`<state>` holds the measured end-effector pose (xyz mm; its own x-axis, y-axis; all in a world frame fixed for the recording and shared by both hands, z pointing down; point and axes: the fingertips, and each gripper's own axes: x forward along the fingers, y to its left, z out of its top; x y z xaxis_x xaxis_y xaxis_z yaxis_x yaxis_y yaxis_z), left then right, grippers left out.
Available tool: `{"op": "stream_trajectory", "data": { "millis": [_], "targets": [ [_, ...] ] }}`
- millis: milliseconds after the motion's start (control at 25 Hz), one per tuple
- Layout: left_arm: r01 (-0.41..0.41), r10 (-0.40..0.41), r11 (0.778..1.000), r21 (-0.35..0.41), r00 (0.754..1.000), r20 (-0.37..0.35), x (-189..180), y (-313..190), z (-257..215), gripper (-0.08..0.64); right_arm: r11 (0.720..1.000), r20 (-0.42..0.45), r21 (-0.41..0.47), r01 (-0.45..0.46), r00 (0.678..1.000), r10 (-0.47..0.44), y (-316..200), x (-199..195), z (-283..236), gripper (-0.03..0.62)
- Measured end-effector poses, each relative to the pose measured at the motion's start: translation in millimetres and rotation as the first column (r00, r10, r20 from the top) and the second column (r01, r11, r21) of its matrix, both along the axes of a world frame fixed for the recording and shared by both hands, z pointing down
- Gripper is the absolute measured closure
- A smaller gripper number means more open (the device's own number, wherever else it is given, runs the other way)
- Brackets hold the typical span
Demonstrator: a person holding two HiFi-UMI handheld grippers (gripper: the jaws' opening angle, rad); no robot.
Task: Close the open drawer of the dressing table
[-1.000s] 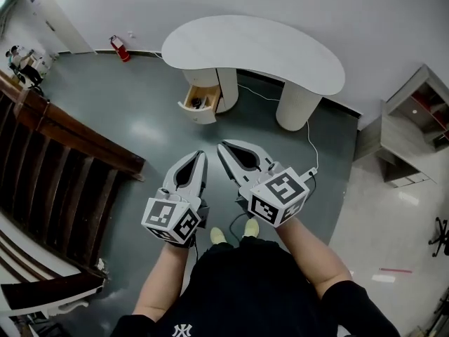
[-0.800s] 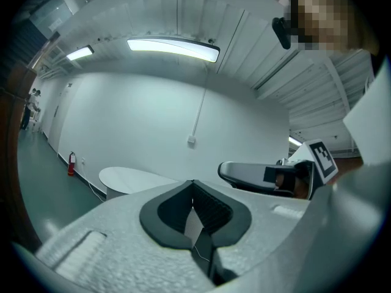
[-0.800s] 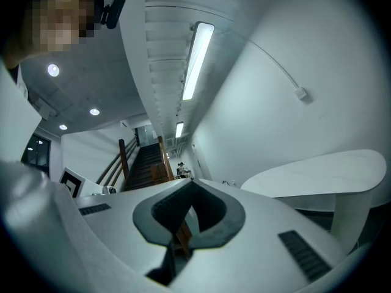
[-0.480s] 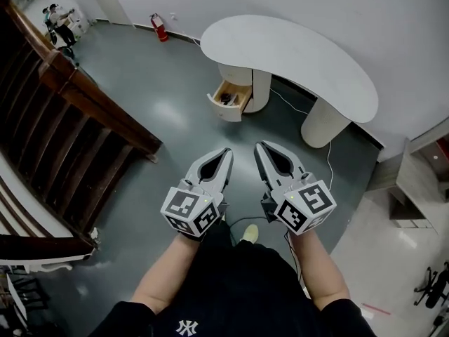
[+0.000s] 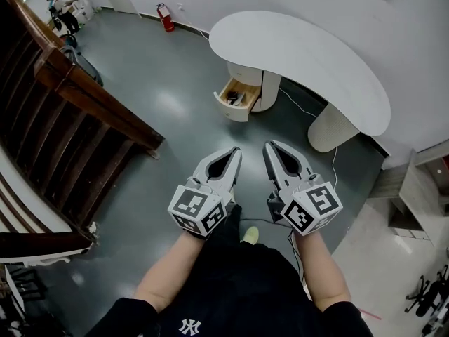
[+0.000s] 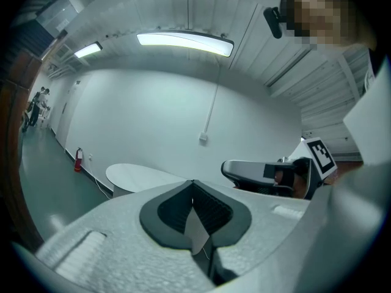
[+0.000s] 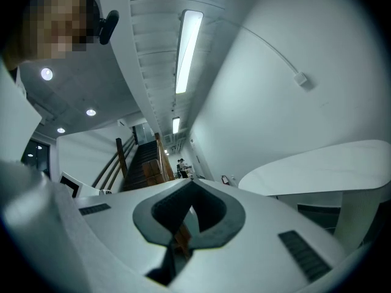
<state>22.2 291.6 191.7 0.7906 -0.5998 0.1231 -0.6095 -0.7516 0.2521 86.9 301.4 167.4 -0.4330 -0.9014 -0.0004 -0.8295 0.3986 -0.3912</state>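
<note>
The white dressing table [image 5: 317, 56] with a kidney-shaped top stands by the far wall. Its wooden drawer [image 5: 238, 99] is pulled out of the left pedestal, with small dark items inside. Both grippers hover side by side over the floor, well short of the drawer, and point at it. The left gripper [image 5: 236, 152] is shut and empty. The right gripper [image 5: 271, 147] is shut and empty too. The left gripper view has its closed tips [image 6: 193, 182] in front of the table top [image 6: 137, 176]. The right gripper view has its closed tips [image 7: 192, 182] beside the table top [image 7: 333, 162].
A dark wooden stair railing [image 5: 84, 100] runs along the left. A red fire extinguisher [image 5: 165, 17] stands by the far wall, with people [image 5: 64, 7] beyond it. A white cable [image 5: 332, 166] trails on the grey floor near the right pedestal [image 5: 328, 128]. A shelf unit [image 5: 424, 188] stands at the right.
The person has stepped nearer the table, and the view has swung so the table sits further right. Both grippers moved forward with the person and stayed shut.
</note>
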Motion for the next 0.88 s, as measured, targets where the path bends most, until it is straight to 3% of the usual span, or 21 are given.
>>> {"op": "stream_trajectory", "data": {
  "millis": [440,880],
  "targets": [
    [0.001,0.001,1.000,-0.029,0.999,0.054,-18.7,-144.5,42.8,0.551,0.999,0.007,-0.041,-0.003,1.000,0.003,-145.0,-17.0,29.8,0.577],
    [-0.019,0.022,0.999,-0.036,0.997,0.078,-42.4,-267.6,92.9,0.551,0.996,-0.050,-0.088,-0.011,0.999,0.007,-267.2,-39.2,68.0,0.577]
  ]
}}
